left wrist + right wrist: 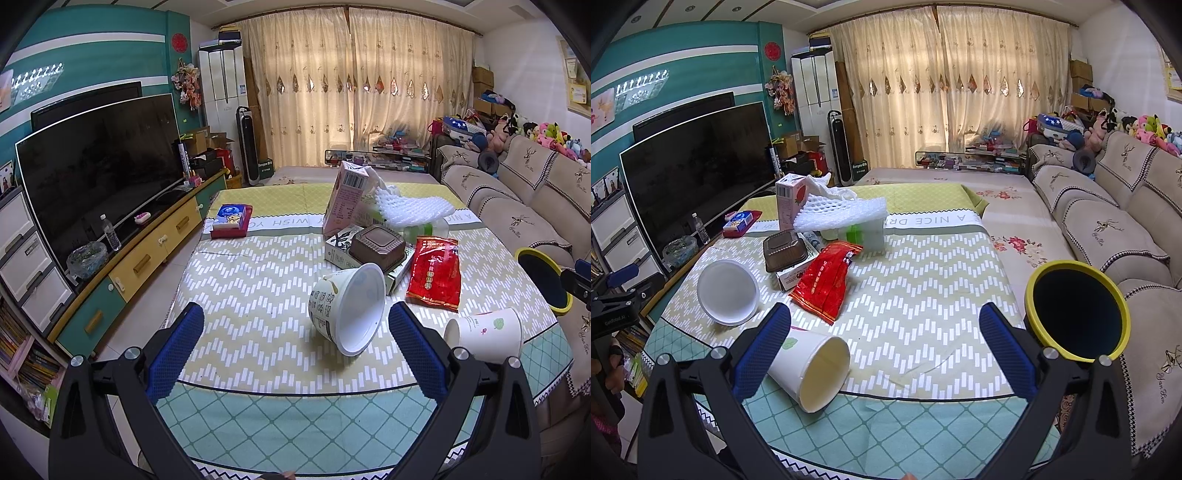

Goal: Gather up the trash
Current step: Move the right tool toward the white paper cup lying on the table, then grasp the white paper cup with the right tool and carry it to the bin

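Zigzag-cloth table (258, 295) (cluttered): bowl (347, 310), paper cup (812, 369), red packet (823, 284)

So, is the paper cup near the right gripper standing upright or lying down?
Lying down. The paper cup rests on its side on the tablecloth, its open mouth facing the camera, empty inside.

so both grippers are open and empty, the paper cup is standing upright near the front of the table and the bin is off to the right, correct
Not quite. The paper cup is not upright: it lies on its side, its open mouth facing the camera, as the right wrist view shows. The rest holds: the left gripper and right gripper are both open and empty, and the yellow-rimmed bin sits off to the right.
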{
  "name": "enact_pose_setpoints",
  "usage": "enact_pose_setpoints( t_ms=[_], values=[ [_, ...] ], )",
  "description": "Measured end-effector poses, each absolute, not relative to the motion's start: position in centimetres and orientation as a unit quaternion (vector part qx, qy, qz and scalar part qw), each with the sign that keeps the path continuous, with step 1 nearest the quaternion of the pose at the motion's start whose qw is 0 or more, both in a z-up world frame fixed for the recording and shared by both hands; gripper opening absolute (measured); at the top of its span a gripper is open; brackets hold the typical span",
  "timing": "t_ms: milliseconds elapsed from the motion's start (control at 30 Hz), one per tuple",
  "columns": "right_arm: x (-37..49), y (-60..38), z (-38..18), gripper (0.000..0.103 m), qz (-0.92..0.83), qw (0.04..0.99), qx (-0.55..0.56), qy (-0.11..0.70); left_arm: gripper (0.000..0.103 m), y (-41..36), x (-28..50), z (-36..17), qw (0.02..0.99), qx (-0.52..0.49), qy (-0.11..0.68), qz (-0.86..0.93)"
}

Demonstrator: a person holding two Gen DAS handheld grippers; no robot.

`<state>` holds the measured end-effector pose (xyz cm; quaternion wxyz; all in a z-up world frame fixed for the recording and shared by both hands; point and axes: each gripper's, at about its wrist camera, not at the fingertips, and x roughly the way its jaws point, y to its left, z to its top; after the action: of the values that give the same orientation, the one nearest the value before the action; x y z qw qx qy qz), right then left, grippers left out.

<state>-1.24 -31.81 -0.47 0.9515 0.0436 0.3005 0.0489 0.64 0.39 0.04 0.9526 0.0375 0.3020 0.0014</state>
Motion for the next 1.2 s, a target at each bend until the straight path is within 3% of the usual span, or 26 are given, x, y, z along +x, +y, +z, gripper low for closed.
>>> enact_pose_setpoints(
  t_ms=[667, 1200],
  values=[
    [-1.2, -29.8, -1.5, 0.097, 0.091, 0.941, 0.037, 0.325, 0.098, 0.6, 0.4, 0.0, 0.953, 0.036, 0.302, 0.004],
    [-1.3, -26.4, -5.8, 0.097, 0.201, 0.888, 0.027, 0.413, 0.098, 1.0, 0.9, -0.8, 0.950, 0.030, 0.312, 0.002]
  ],
)
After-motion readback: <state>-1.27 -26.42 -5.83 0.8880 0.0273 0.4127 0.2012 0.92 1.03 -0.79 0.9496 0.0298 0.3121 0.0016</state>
